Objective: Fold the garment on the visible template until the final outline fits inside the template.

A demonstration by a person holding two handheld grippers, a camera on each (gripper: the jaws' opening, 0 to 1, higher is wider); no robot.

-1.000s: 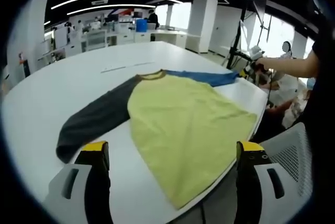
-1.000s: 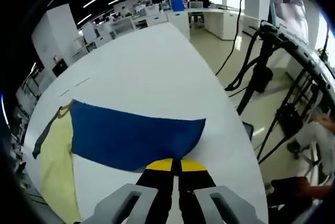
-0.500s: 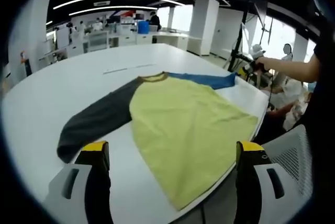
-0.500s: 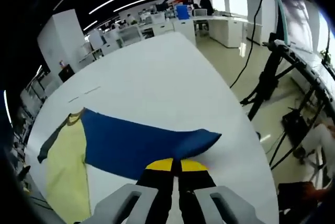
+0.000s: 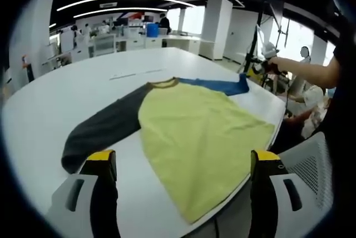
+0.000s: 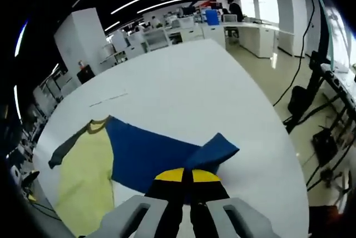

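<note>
A T-shirt lies flat on the white table (image 5: 67, 90): yellow body (image 5: 200, 132), dark grey sleeve (image 5: 103, 127) toward the left, blue sleeve (image 5: 219, 85) toward the far right. In the left gripper view my left gripper (image 5: 183, 163) stands open at the near table edge, its yellow-tipped fingers (image 5: 103, 157) apart, nothing between them. My right gripper (image 6: 186, 175) is shut on the cuff end of the blue sleeve (image 6: 150, 152), which is lifted and curling back over itself. In the left gripper view that gripper (image 5: 257, 70) shows at the far right, held by a person's arm (image 5: 303, 71).
Thin template marks (image 6: 108, 99) run on the table beyond the collar (image 6: 99, 124). The table edge (image 6: 278, 138) curves close on the right, with tripod legs and cables (image 6: 320, 104) on the floor past it. A mesh chair (image 5: 311, 160) stands at the near right. Desks stand far behind.
My right gripper has lifted the blue sleeve's cuff and carried it inward toward the shirt body, so the sleeve now bends over itself. The left gripper has stayed still and open.
</note>
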